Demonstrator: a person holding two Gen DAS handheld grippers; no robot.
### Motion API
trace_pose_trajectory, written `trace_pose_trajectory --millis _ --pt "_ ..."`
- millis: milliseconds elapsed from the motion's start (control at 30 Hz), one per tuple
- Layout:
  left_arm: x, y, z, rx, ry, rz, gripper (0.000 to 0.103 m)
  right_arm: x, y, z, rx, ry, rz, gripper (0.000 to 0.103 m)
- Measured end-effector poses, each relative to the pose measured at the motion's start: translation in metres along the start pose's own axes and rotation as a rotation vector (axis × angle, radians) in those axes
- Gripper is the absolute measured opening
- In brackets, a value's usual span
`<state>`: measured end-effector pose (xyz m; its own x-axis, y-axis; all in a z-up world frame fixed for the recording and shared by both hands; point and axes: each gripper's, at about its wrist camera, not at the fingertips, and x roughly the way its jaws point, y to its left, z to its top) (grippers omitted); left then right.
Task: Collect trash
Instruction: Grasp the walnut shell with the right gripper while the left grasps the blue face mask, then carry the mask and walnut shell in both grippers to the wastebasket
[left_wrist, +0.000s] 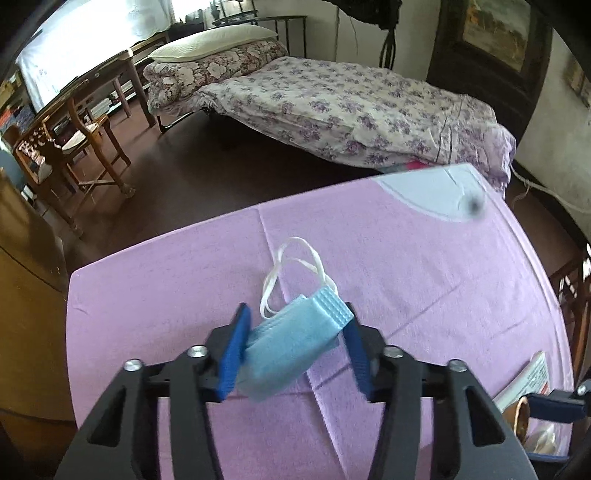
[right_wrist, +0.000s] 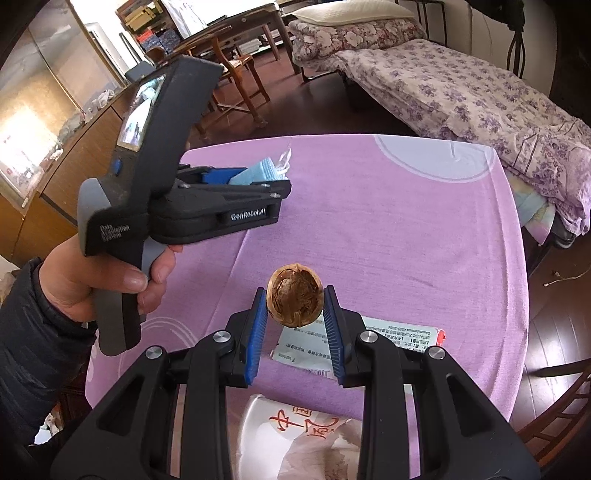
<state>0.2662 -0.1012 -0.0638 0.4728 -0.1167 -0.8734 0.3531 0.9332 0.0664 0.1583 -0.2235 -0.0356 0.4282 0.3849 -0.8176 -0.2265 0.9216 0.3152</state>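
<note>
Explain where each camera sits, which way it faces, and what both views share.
Left wrist: on the left gripper, looking down its fingers at the blue face mask it pinches.
Right wrist: on the right gripper, looking at the walnut shell it grips; the left hand shows.
Shared: mask, purple tablecloth, bed.

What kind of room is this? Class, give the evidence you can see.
Probably a lived-in bedroom that doubles as a sitting room: a bed with floral covers and a pillow, a wooden chair by a desk, and a cloth-covered table.
</note>
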Motion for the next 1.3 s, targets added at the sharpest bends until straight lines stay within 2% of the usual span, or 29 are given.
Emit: trace_pose_trajectory --millis 133,200,367,800,1033,1300 --pt "-0.007 0.000 -0.004 0.003 -0.003 0.011 0.036 -0.001 0.001 0.001 -0.002 -0.004 0.004 0.031" --pt "-0.016 0.002 -0.009 -0.019 -0.001 -0.007 0.028 -0.005 0.002 0.000 -0.001 -0.011 0.007 0.031" --pt "-0.047 0.009 -0.030 -0.074 -0.001 -0.042 0.018 -0.017 0.013 -0.001 -0.003 -0.040 0.023 0.031" --pt "-0.149 0.024 -0.111 -0.146 -0.075 -0.101 0.015 -0.045 0.054 -0.037 0.031 -0.065 0.117 0.031" --pt "-0.174 0.041 -0.155 -0.197 -0.069 -0.096 0.015 -0.052 0.082 -0.062 0.011 -0.051 0.142 0.031" --pt "-0.191 0.058 -0.181 -0.244 -0.072 -0.106 0.015 -0.057 0.100 -0.078 -0.015 -0.030 0.123 0.031"
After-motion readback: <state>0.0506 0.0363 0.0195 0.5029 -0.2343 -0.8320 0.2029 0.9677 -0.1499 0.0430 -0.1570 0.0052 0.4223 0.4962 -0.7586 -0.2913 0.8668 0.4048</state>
